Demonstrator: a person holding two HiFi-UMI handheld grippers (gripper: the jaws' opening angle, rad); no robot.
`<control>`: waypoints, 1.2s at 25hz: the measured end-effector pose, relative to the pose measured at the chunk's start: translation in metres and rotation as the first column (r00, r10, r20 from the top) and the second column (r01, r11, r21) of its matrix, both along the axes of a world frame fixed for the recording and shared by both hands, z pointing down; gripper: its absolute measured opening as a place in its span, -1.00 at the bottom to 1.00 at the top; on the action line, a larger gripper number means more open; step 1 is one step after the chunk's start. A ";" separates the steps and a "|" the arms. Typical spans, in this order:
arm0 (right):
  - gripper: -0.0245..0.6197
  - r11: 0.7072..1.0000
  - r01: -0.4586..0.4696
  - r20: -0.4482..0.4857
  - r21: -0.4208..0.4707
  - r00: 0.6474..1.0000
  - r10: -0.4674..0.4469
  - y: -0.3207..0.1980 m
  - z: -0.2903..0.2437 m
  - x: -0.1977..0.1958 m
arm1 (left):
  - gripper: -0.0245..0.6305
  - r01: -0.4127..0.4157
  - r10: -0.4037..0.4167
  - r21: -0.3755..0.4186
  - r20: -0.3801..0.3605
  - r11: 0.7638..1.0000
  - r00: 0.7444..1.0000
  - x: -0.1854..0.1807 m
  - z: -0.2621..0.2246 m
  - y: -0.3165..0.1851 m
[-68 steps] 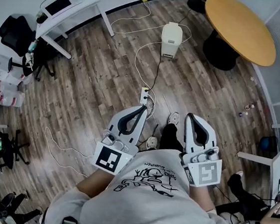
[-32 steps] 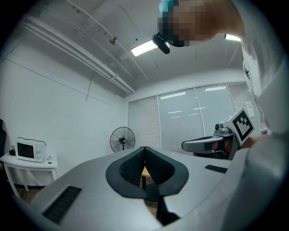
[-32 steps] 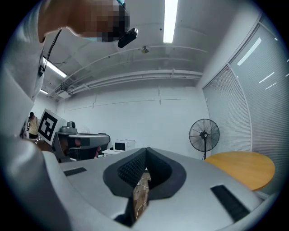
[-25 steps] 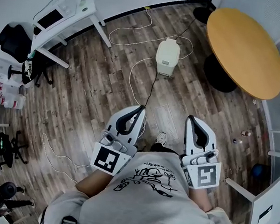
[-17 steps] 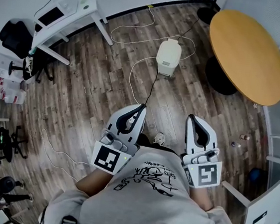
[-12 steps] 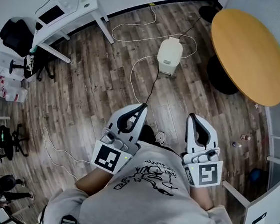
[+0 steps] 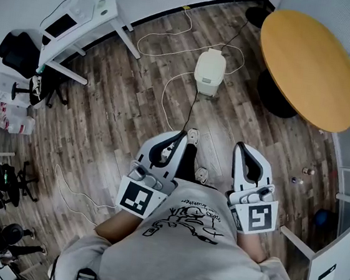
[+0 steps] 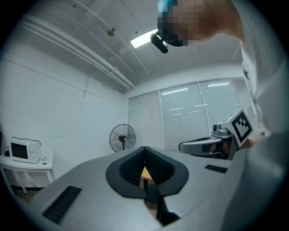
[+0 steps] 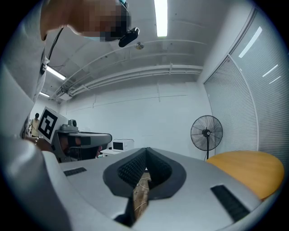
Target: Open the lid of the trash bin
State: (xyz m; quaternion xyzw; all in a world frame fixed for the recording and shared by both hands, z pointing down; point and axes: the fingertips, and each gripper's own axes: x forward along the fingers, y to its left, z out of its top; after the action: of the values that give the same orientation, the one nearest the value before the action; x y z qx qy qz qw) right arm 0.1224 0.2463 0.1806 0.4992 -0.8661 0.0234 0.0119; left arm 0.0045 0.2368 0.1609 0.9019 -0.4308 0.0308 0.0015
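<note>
Left gripper (image 7: 176, 138) and right gripper (image 7: 239, 148) pressed together, empty. Approach step: trash bin (image 7: 209, 74) upper centre, next reach its lid (image 7: 212, 60).

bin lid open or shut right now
Shut. In the head view the lid lies flat over the white bin, with no gap or dark opening showing.

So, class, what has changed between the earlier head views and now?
The person has walked closer to the trash bin, which sits lower in the head view; one shoe has stepped forward. Nothing taken or let go. The left hand-held gripper and right hand-held gripper stay shut and empty; lid still closed.
</note>
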 end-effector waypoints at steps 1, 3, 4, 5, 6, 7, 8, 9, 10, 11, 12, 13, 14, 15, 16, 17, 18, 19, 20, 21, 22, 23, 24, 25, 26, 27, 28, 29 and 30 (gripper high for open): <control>-0.91 1.000 -0.002 0.000 0.002 1.000 0.002 -0.003 0.000 0.000 | -0.88 -0.002 0.002 0.001 -0.001 1.000 1.000 0.000 0.001 -0.003; -0.91 1.000 -0.003 -0.002 0.006 1.000 0.003 -0.011 0.000 -0.001 | -0.88 -0.005 0.005 0.006 -0.005 1.000 1.000 0.000 0.001 -0.012; -0.91 1.000 -0.003 -0.003 0.007 1.000 0.003 -0.015 0.000 -0.002 | -0.88 -0.005 0.005 0.007 -0.007 1.000 1.000 -0.001 0.001 -0.017; -0.91 1.000 -0.003 -0.005 0.007 1.000 0.003 -0.020 0.000 -0.003 | -0.88 -0.006 0.006 0.006 -0.008 1.000 1.000 -0.001 0.001 -0.022; -0.91 1.000 -0.003 -0.007 0.008 1.000 0.003 -0.025 -0.001 -0.004 | -0.88 -0.006 0.006 0.006 -0.009 1.000 1.000 -0.002 0.001 -0.027; -0.91 1.000 -0.003 -0.009 0.010 1.000 0.003 -0.031 -0.001 -0.004 | -0.88 -0.006 0.006 0.007 -0.011 1.000 1.000 -0.002 0.000 -0.033; -0.91 1.000 -0.003 -0.011 0.011 1.000 0.003 -0.037 -0.002 -0.005 | -0.88 -0.006 0.006 0.007 -0.012 1.000 1.000 -0.003 0.000 -0.039; -0.91 1.000 -0.003 -0.012 0.012 1.000 0.003 -0.044 -0.002 -0.006 | -0.88 -0.006 0.006 0.006 -0.013 1.000 1.000 -0.005 0.000 -0.046; -0.91 1.000 -0.004 -0.014 0.013 1.000 0.004 -0.052 -0.003 -0.008 | -0.88 -0.006 0.006 0.005 -0.013 1.000 1.000 -0.007 0.000 -0.053; -0.91 1.000 -0.005 -0.015 0.011 1.000 0.005 -0.059 -0.003 -0.010 | -0.88 -0.006 0.006 0.004 -0.015 1.000 1.000 -0.009 0.000 -0.061; -0.91 1.000 -0.005 -0.017 0.010 1.000 0.005 -0.067 -0.002 -0.012 | -0.88 -0.005 0.005 0.001 -0.017 1.000 1.000 -0.011 0.001 -0.069; -0.91 1.000 -0.005 -0.019 0.007 1.000 0.005 -0.074 -0.001 -0.014 | -0.88 -0.004 0.004 -0.002 -0.019 1.000 1.000 -0.014 0.002 -0.077; -0.91 1.000 -0.005 -0.020 0.005 1.000 0.005 -0.082 0.000 -0.016 | -0.88 -0.002 0.002 -0.005 -0.020 1.000 1.000 -0.016 0.004 -0.086; -0.91 1.000 -0.005 -0.021 0.003 1.000 0.005 -0.091 0.001 -0.017 | -0.88 -0.001 0.000 -0.007 -0.021 1.000 1.000 -0.018 0.005 -0.095; -0.91 1.000 -0.005 -0.022 0.000 1.000 0.005 -0.099 0.003 -0.019 | -0.88 0.000 0.000 -0.009 -0.023 1.000 1.000 -0.019 0.007 -0.103; -0.91 1.000 -0.004 -0.023 -0.004 1.000 0.004 -0.107 0.004 -0.020 | -0.88 0.001 -0.001 -0.011 -0.024 1.000 1.000 -0.020 0.007 -0.112; -0.91 1.000 -0.003 -0.025 -0.007 1.000 0.003 -0.115 0.006 -0.021 | -0.88 0.001 -0.002 -0.014 -0.026 1.000 1.000 -0.022 0.008 -0.120; -0.91 1.000 -0.002 -0.027 -0.011 1.000 0.002 -0.123 0.007 -0.023 | -0.88 0.002 -0.002 -0.016 -0.027 1.000 1.000 -0.024 0.008 -0.128; -0.91 1.000 -0.002 -0.029 -0.014 1.000 0.001 -0.132 0.007 -0.025 | -0.88 0.002 -0.003 -0.017 -0.028 1.000 1.000 -0.026 0.009 -0.136; -0.91 1.000 -0.002 -0.031 -0.016 1.000 0.001 -0.141 0.007 -0.028 | -0.88 0.002 -0.003 -0.018 -0.030 1.000 1.000 -0.028 0.008 -0.145; -0.91 1.000 -0.002 -0.033 -0.018 0.999 0.002 -0.150 0.006 -0.031 | -0.88 0.002 -0.002 -0.020 -0.031 1.000 1.000 -0.031 0.008 -0.154; -0.91 1.000 -0.002 -0.034 -0.019 0.999 0.002 -0.159 0.005 -0.034 | -0.88 0.001 -0.002 -0.022 -0.032 1.000 0.999 -0.034 0.008 -0.163; -0.91 1.000 -0.002 -0.035 -0.021 0.999 0.002 -0.169 0.004 -0.038 | -0.88 0.001 -0.001 -0.026 -0.032 1.000 0.999 -0.038 0.007 -0.172; -0.91 1.000 -0.002 -0.036 -0.022 0.999 0.001 -0.178 0.003 -0.041 | -0.88 0.000 -0.001 -0.030 -0.031 1.000 1.000 -0.042 0.007 -0.181; -0.91 1.000 -0.001 -0.037 -0.022 0.999 0.000 -0.188 0.002 -0.045 | -0.88 -0.001 0.000 -0.032 -0.030 0.999 1.000 -0.045 0.007 -0.190; -0.91 1.000 -0.001 -0.038 -0.023 0.999 0.000 -0.198 0.001 -0.049 | -0.88 -0.001 0.000 -0.034 -0.031 0.999 1.000 -0.049 0.006 -0.201; -0.91 1.000 0.000 -0.039 -0.024 0.999 -0.001 -0.208 0.000 -0.054 | -0.88 -0.001 0.000 -0.035 -0.033 0.999 0.999 -0.054 0.005 -0.211; -0.91 1.000 0.001 -0.040 -0.025 0.999 -0.002 -0.218 0.000 -0.059 | -0.88 -0.001 0.000 -0.036 -0.034 0.999 0.999 -0.058 0.005 -0.221; -0.91 1.000 0.003 -0.041 -0.027 0.999 -0.004 -0.227 0.000 -0.063 | -0.88 0.000 -0.001 -0.037 -0.035 0.999 0.999 -0.063 0.005 -0.231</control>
State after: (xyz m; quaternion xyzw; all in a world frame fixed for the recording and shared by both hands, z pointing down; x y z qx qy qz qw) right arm 0.0590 0.0188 0.1803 0.4977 -0.8662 0.0247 0.0366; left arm -0.0580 0.0062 0.1656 0.9021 -0.4302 0.0231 0.0257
